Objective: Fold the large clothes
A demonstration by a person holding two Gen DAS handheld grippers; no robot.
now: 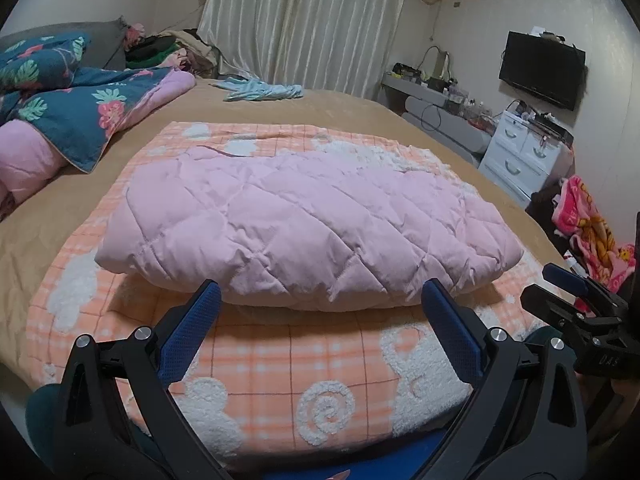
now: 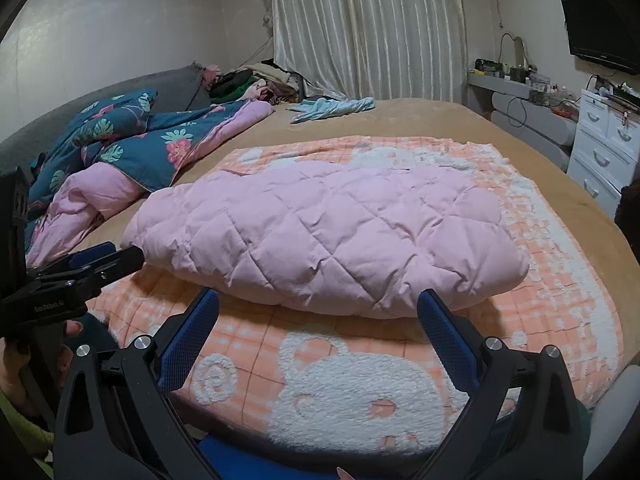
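While both tools hover at the near edge of the bed, the scene lists as follows.

Item: pale pink diamond-quilted padded garment (image 1: 308,224), folded into a thick oblong bundle. It lies in the middle of an orange-and-white checked fleece blanket with raised white bear and swirl shapes (image 1: 320,380), which is spread over the tan bedsheet (image 1: 340,108).

Item: left hand-held gripper (image 1: 320,312), black frame with blue textured pads. Its jaws are spread wide and hold nothing; the tips sit just beside the near edge of the pink bundle. Whether they touch it cannot be told.

Item: right hand-held gripper (image 2: 318,312), same make. Its jaws are likewise wide apart and empty, near the bundle's front edge. It also shows at the right margin of the left wrist view.

Item: dark blue quilt with leaf and strawberry print and pink lining (image 2: 132,136), heaped at the far left of the bed.

Item: light blue cloth (image 1: 260,90), crumpled, at the far side of the bed, well apart from the bundle.

Item: cream pleated curtains (image 1: 304,20), far wall.

Item: black flat television (image 1: 542,68), mounted on the right wall above a white drawer cabinet (image 1: 516,156).
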